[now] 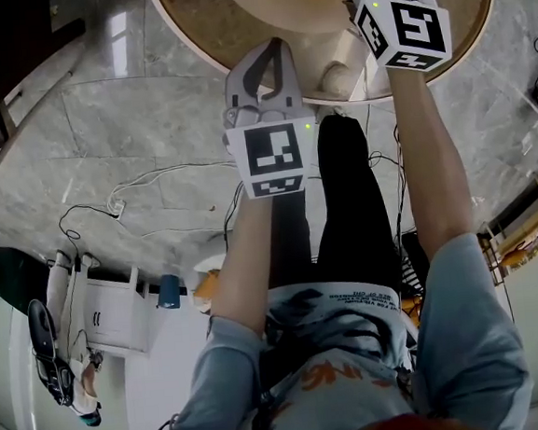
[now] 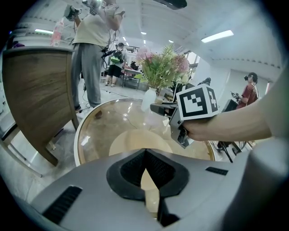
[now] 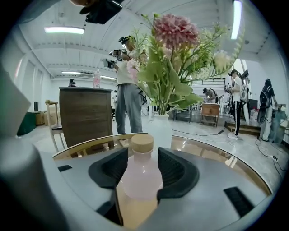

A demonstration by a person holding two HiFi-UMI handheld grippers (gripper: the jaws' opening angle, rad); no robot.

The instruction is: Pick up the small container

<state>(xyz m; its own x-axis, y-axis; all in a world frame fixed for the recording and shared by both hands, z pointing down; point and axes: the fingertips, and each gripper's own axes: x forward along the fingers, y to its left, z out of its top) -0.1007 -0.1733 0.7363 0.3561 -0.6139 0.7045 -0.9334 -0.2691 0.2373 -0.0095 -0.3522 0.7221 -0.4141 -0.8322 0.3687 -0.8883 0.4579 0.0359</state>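
A small pink translucent bottle (image 3: 139, 178) with a tan cap stands upright on the round glass-topped table (image 3: 216, 151). It sits between the two black pads of my right gripper (image 3: 142, 154), whose jaws stand wide. The pads flank the neck with gaps on both sides, so the gripper is open around it. In the left gripper view that right gripper (image 2: 156, 108) reaches over the table (image 2: 101, 131) from the right. My left gripper (image 2: 144, 155) hovers by the table's near edge with its pad tips touching, shut on nothing. In the head view it (image 1: 274, 57) sits left of the right gripper's marker cube (image 1: 404, 27).
A white vase of pink and green flowers (image 3: 174, 67) stands just behind the bottle. A wooden cabinet (image 2: 40, 90) and standing people (image 2: 92, 49) are beyond the table. Cables (image 1: 154, 187) and a white unit (image 1: 118, 311) lie on the floor behind me.
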